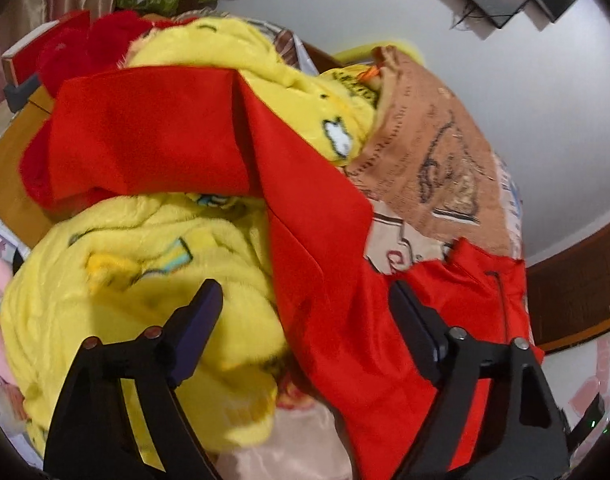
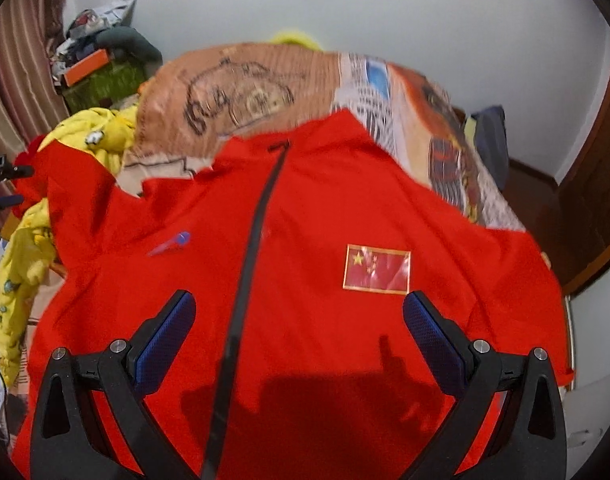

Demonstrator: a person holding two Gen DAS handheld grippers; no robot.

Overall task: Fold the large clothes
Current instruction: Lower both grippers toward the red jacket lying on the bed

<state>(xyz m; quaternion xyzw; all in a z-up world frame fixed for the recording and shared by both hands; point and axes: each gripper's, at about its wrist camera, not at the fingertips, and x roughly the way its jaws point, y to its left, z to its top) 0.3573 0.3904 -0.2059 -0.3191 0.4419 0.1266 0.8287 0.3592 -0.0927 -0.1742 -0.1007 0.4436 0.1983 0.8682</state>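
Lying flat: smooth red jacket (image 2: 305, 220), black zip; fuzzy yellow fleece (image 1: 145, 264); both claws apart, empty.

The red jacket (image 2: 305, 216) was smooth woven cloth with a faint sheen, its flag patch (image 2: 377, 269) glossy. The yellow garment (image 1: 137, 264) looked fluffy, plush fleece. The brown blanket (image 1: 433, 160) appeared matt and coarse. Gripper pads (image 2: 429, 332) were textured blue rubber.

red jacket (image 2: 305, 208) hem cut off at bottom edge; far bedcover (image 2: 241, 88) print blurred
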